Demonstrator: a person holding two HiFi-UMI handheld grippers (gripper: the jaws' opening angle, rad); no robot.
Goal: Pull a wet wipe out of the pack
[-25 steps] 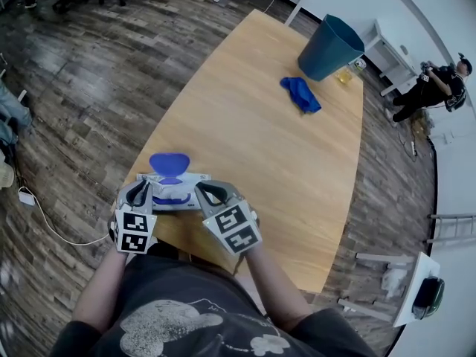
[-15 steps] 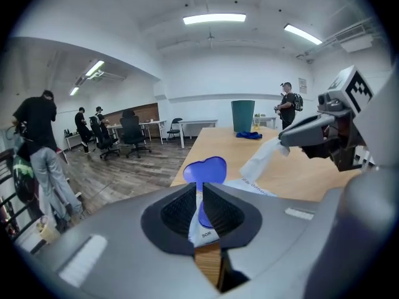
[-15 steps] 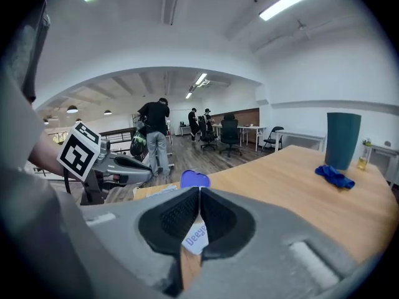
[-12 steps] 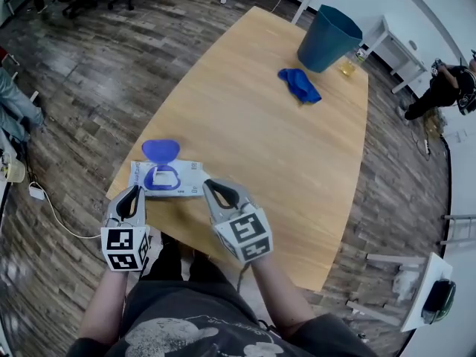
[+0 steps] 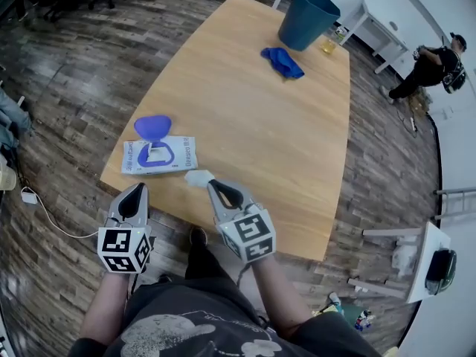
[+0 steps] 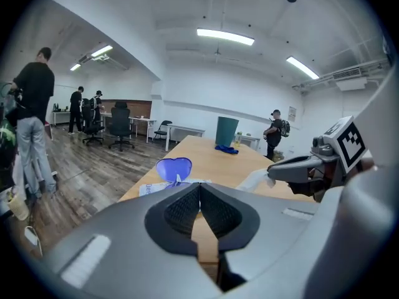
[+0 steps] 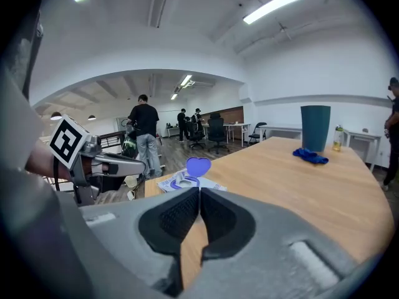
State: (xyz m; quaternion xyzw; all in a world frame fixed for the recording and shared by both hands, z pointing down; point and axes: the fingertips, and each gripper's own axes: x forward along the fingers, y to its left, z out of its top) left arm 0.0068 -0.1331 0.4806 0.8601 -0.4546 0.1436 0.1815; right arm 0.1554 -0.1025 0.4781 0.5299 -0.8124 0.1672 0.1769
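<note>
Right tool [image 5: 211,185] drew back, tilted down, pinching wipe [image 5: 198,177].

Nothing can be read: the blue print on the wipe pack [image 5: 160,155], on the bench [image 5: 260,125] at ten o'clock from the right tool [image 5: 211,184], is too blurred, and the cubes [image 5: 249,235] on it and the left tool [image 5: 141,187] bear only black-and-white square markers.

Both arms bent, low in front; my L gripper [image 5: 139,189] jaws closing, empty; R gripper [image 5: 211,185] pinches wipe [image 5: 198,177]
</note>
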